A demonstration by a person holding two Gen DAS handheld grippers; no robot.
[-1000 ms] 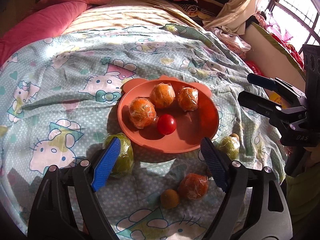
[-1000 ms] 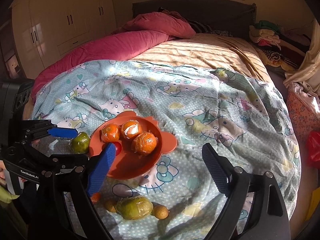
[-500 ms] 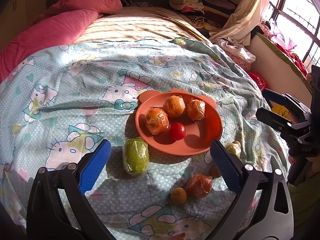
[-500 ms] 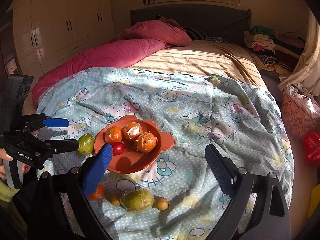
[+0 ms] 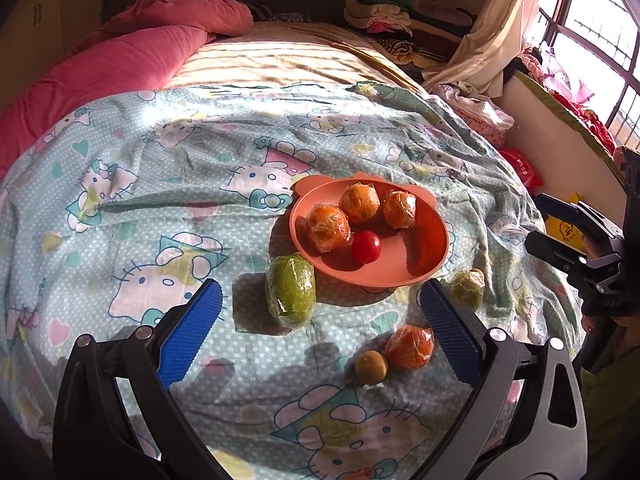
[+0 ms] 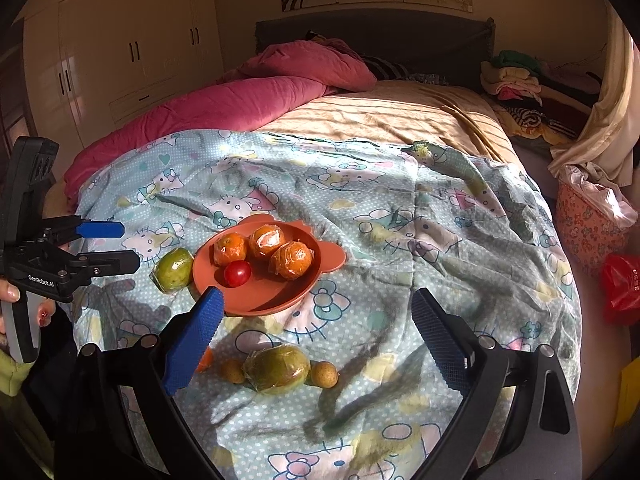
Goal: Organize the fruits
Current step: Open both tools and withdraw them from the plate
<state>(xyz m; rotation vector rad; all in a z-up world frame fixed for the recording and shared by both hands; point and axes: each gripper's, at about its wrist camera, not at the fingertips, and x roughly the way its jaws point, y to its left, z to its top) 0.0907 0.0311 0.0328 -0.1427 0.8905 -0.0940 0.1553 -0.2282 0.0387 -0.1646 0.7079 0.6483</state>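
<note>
An orange plate (image 5: pixel 424 268) (image 6: pixel 260 304) on the blanket holds three wrapped oranges (image 5: pixel 328 227) and a cherry tomato (image 5: pixel 366 247) (image 6: pixel 237 273). A wrapped green fruit (image 5: pixel 290 295) (image 6: pixel 173 270) lies beside the plate's left rim. Nearer me lie a wrapped orange (image 5: pixel 410 347), a small brown fruit (image 5: pixel 371 367) and a second wrapped green fruit (image 5: pixel 467 288) (image 6: pixel 277 367). My left gripper (image 5: pixel 320 336) is open and empty above the blanket, also seen in the right wrist view (image 6: pixel 108 244). My right gripper (image 6: pixel 316 336) is open and empty, also seen in the left wrist view (image 5: pixel 556 224).
A patterned blue blanket (image 5: pixel 180 168) covers the bed's near end. A pink duvet (image 6: pixel 224 108) lies at the back left. Folded clothes (image 6: pixel 516 80) are stacked at the back right. A red bag (image 6: pixel 622 284) sits off the bed's right edge.
Both grippers have pulled back and up from the plate, so more of the bed shows. The green fruit beside the plate is no longer between my left fingers.
</note>
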